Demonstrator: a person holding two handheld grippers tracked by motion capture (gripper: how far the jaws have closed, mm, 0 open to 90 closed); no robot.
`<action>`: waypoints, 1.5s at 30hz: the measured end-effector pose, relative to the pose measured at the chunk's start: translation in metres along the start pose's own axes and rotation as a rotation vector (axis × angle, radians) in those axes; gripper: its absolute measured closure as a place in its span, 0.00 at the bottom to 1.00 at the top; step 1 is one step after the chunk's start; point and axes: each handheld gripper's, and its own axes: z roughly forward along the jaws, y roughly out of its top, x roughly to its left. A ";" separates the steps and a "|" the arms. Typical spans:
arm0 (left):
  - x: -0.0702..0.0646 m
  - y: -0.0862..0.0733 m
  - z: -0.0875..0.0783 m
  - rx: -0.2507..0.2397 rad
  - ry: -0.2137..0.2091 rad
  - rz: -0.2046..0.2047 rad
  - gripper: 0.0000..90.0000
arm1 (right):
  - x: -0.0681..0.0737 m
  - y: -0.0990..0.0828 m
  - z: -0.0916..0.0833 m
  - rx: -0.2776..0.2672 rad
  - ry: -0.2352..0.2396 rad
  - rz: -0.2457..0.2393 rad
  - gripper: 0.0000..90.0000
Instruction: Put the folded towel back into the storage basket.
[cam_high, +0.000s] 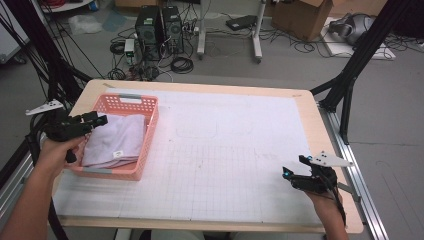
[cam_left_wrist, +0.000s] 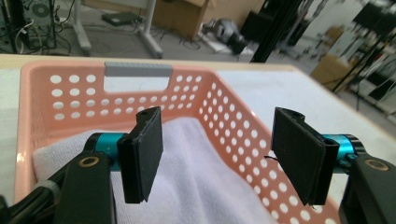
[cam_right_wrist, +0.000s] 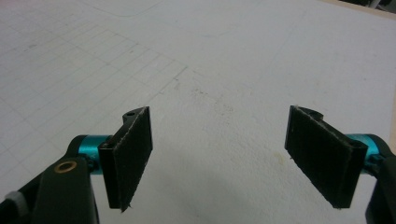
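Fingers (cam_left_wrist: 144, 158) spread above towel (cam_left_wrist: 205, 186) — pink basket (cam_left_wrist: 42, 107) walls around.

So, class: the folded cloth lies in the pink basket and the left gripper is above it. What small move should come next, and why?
Probably lift the left gripper up and away from the pink basket. Its jaws stand apart with nothing between them, and the folded cloth lies flat inside, clear of the pads. The right gripper is open over the white mat.
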 end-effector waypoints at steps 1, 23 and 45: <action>-0.002 -0.001 0.002 0.031 0.014 0.008 0.39 | 0.000 0.000 0.000 0.001 0.000 -0.001 0.25; -0.005 -0.026 0.078 0.396 0.235 0.022 0.32 | 0.001 0.000 0.002 0.014 0.009 -0.001 0.25; -0.014 0.001 0.020 -0.062 0.143 -0.004 0.37 | 0.001 0.002 0.001 -0.004 0.011 -0.007 0.25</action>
